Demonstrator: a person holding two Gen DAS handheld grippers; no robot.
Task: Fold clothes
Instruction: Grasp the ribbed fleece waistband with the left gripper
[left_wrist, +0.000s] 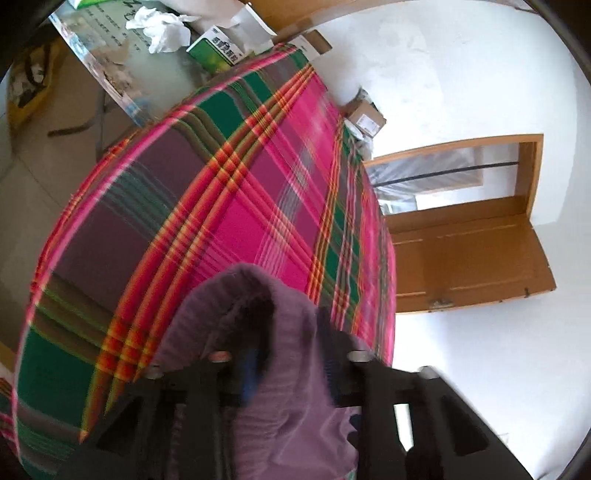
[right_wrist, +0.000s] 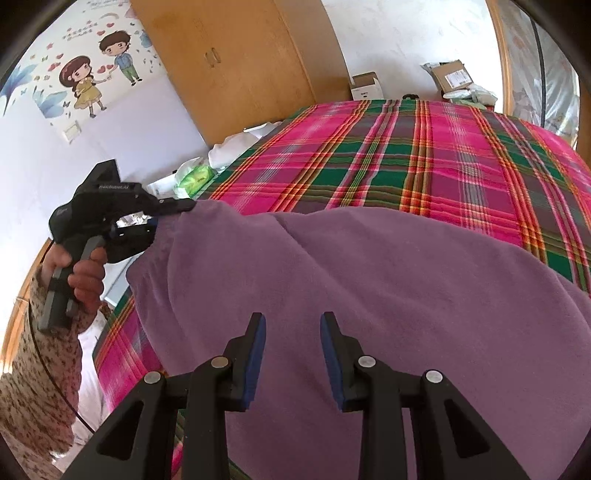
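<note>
Left gripper (right_wrist: 173, 214) clenched on purple garment (right_wrist: 369, 295) corner, right gripper (right_wrist: 293, 354) released above it, visible only from right wrist

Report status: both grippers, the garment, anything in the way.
Left gripper shut on purple garment corner. Right gripper open above the garment, nothing held. Garment spread on plaid bedspread. Nothing in the way.

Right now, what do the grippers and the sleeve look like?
Both are black plastic: the right gripper has blue pads and silver pivot bolts. The left gripper has a pistol handle and white lettering. The sleeve is beige, dark-flecked.
</note>
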